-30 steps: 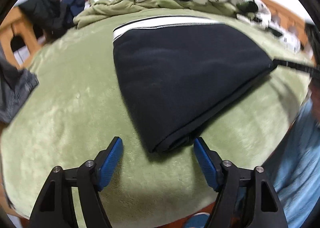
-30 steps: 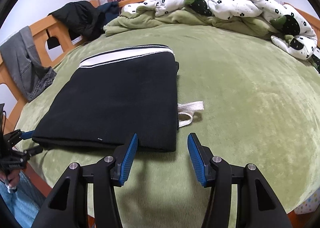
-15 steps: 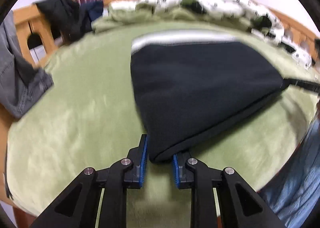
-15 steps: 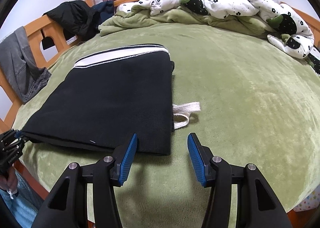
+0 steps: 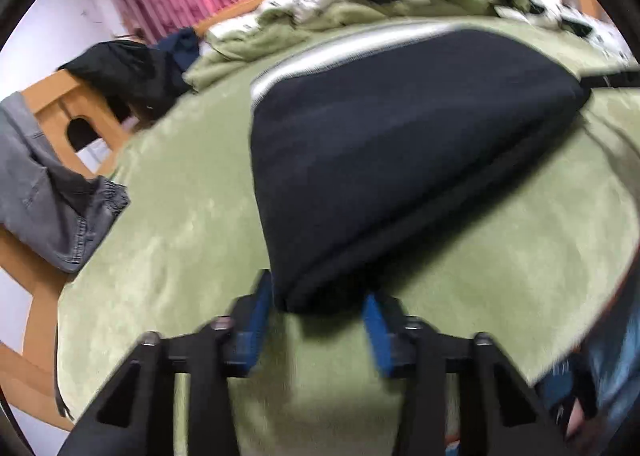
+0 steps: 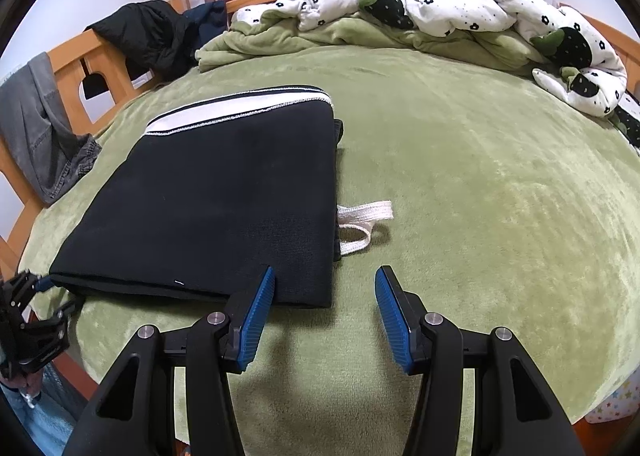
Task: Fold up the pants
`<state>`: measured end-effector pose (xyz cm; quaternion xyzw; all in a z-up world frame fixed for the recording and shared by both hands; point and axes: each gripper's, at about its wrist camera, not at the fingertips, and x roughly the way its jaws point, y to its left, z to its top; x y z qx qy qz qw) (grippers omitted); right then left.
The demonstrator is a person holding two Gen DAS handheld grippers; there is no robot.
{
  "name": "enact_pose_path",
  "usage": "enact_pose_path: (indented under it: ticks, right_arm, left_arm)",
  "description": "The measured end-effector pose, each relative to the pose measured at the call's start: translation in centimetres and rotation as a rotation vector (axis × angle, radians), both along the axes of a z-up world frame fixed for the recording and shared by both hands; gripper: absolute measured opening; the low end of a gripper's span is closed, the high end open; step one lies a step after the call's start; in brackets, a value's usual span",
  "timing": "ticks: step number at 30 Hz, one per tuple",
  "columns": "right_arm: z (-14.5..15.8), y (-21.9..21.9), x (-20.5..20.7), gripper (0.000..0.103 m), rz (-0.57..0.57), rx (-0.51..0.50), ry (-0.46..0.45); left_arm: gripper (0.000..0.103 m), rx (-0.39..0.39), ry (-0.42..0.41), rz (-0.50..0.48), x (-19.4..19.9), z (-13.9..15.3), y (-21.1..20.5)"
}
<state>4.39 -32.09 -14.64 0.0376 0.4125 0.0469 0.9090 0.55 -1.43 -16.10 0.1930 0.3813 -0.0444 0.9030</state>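
Slippage is your main risk: the left gripper (image 5: pixel 318 310) has only the near corner of the folded black pants (image 5: pixel 400 143) between its blue pads (image 5: pixel 374 330), and its jaws are opening right now. The left view is blurred, so you cannot tell whether the pads still press the cloth; they look just clear of it on each side. Lift now and that corner may drop out and the stacked layers fan apart. A pull toward 6 o'clock could also drag the whole bundle across the green blanket (image 6: pixel 480 183) and skew the fold.

Your right gripper (image 6: pixel 324 310) stands about half open and holds nothing. Its left pad sits just in front of the near edge of the pants; its right pad is over bare blanket. The white drawstring (image 6: pixel 362 221) sticks out at 12 o'clock from that gripper and could snag or stay exposed.

The pants lie folded flat on the bed, white waistband (image 6: pixel 240 111) at the far end.
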Motion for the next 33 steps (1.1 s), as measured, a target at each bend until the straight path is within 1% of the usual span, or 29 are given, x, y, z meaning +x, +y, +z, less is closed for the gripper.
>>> enact_pose_path:
  ticks: [1, 2, 3, 4, 6, 7, 8, 9, 10, 11, 12, 13, 15, 16, 17, 18, 20, 21, 22, 23, 24, 25, 26, 27, 28, 29, 30, 32, 33]
  right_arm:
    - [0.0, 0.0, -0.1, 0.052, 0.001, -0.001, -0.002]
    - [0.1, 0.1, -0.1, 0.052, 0.001, -0.002, -0.002]
    - [0.1, 0.1, -0.1, 0.052, 0.0, -0.004, -0.003]
    - [0.2, 0.2, -0.2, 0.052, 0.0, -0.005, -0.004]
    - [0.2, 0.1, -0.4, 0.052, 0.002, -0.005, -0.004]
    - [0.1, 0.1, -0.5, 0.052, 0.003, -0.007, -0.003]
    - [0.1, 0.0, -0.5, 0.052, 0.002, -0.008, -0.003]
    - [0.1, -0.1, -0.5, 0.052, -0.002, -0.011, -0.006]
    - [0.2, -0.2, -0.6, 0.052, -0.009, -0.014, -0.012]
    - [0.4, -0.3, -0.7, 0.052, -0.017, -0.013, -0.023]
    - [0.6, -0.5, -0.7, 0.052, -0.024, -0.007, -0.035]
    - [0.7, -0.6, -0.7, 0.052, -0.029, 0.0, -0.044]
    - [1.2, -0.6, -0.4, 0.052, -0.022, 0.03, -0.071]
    - [1.5, -0.3, 0.0, 0.052, -0.006, 0.037, -0.083]
    - [1.6, 0.0, 0.3, 0.052, 0.005, 0.035, -0.087]
    - [1.7, 0.5, 0.8, 0.052, 0.02, 0.031, -0.094]
    - [1.6, 1.3, 1.8, 0.052, 0.041, 0.04, -0.102]
    - [1.3, 1.7, 2.3, 0.052, 0.049, 0.042, -0.092]
    - [0.9, 2.1, 2.6, 0.052, 0.053, 0.037, -0.076]
    - [0.3, 2.6, 2.9, 0.052, 0.053, 0.007, -0.054]
    - [-0.2, 3.0, 2.8, 0.053, 0.049, -0.027, -0.053]
    - [-0.5, 3.5, 2.5, 0.055, 0.055, -0.064, -0.06]
    - [-0.7, 4.1, 2.2, 0.056, 0.073, -0.103, -0.061]
    - [-1.2, 4.8, 2.0, 0.056, 0.101, -0.154, -0.04]
    - [-1.7, 5.2, 1.8, 0.056, 0.113, -0.188, -0.022]
    - [-2.3, 5.5, 1.4, 0.056, 0.118, -0.216, -0.011]
    - [-2.4, 5.6, 1.2, 0.056, 0.117, -0.223, -0.011]
    - [-1.8, 5.4, 0.9, 0.056, 0.131, -0.224, -0.011]
    - [-1.2, 5.1, 0.9, 0.056, 0.135, -0.207, -0.016]
  left_arm:
    - [0.026, -0.04, -0.006, 0.023, 0.2, 0.5, 0.2]
    - [0.026, -0.057, 0.01, 0.038, 0.4, 0.6, 0.4]
    - [0.026, -0.052, 0.039, 0.039, 0.8, 0.3, 0.5]
    - [0.026, -0.025, 0.072, 0.036, 1.0, -0.5, 0.4]
    - [0.027, 0.014, 0.077, 0.032, 0.5, -0.9, 0.3]
    - [0.027, 0.013, 0.078, 0.027, 0.2, -0.7, 0.4]
    - [0.027, -0.006, 0.091, 0.02, -0.2, -0.4, 0.4]
    - [0.027, -0.063, 0.11, 0.016, -0.5, 0.2, 1.0]
    - [0.027, -0.1, 0.115, 0.019, -1.3, 0.6, 1.2]
    - [0.03, -0.137, 0.118, 0.022, -1.4, 1.1, 1.7]
    - [0.036, -0.172, 0.104, 0.03, -1.6, 2.0, 2.3]
    - [0.037, -0.198, 0.079, 0.034, -1.9, 2.8, 2.6]
    - [0.038, -0.262, 0.042, 0.002, -1.8, 4.4, 3.0]
    - [0.046, -0.287, 0.032, -0.012, -1.7, 4.9, 2.9]
    - [0.052, -0.304, 0.023, -0.021, -1.0, 5.5, 2.8]
    - [0.058, -0.299, 0.011, -0.017, 0.1, 6.1, 2.3]
    - [0.058, -0.281, 0.011, 0.0, 2.3, 6.2, 1.9]
    - [0.058, -0.29, 0.02, 0.013, 3.7, 5.9, 1.6]
    - [0.058, -0.305, 0.034, 0.022, 3.8, 5.4, 1.3]
    - [0.058, -0.319, 0.076, 0.047, 4.9, 4.3, 1.3]
    - [0.058, -0.318, 0.119, 0.075, 5.9, 3.2, 1.5]
    - [0.061, -0.323, 0.16, 0.103, 6.3, 1.8, 1.7]
    - [0.062, -0.341, 0.161, 0.112, 6.1, 0.8, 1.9]
    - [0.062, -0.337, 0.139, 0.106, 5.5, 0.9, 1.6]
    - [0.063, -0.309, 0.131, 0.092, 5.2, 1.0, 1.3]
    - [0.063, -0.29, 0.135, 0.084, 5.2, 1.2, 1.0]
    - [0.062, -0.292, 0.133, 0.082, 5.2, 1.5, 1.0]
    - [0.062, -0.338, 0.133, 0.082, 5.6, 2.3, 1.5]
    - [0.062, -0.366, 0.132, 0.081, 5.9, 2.9, 2.0]
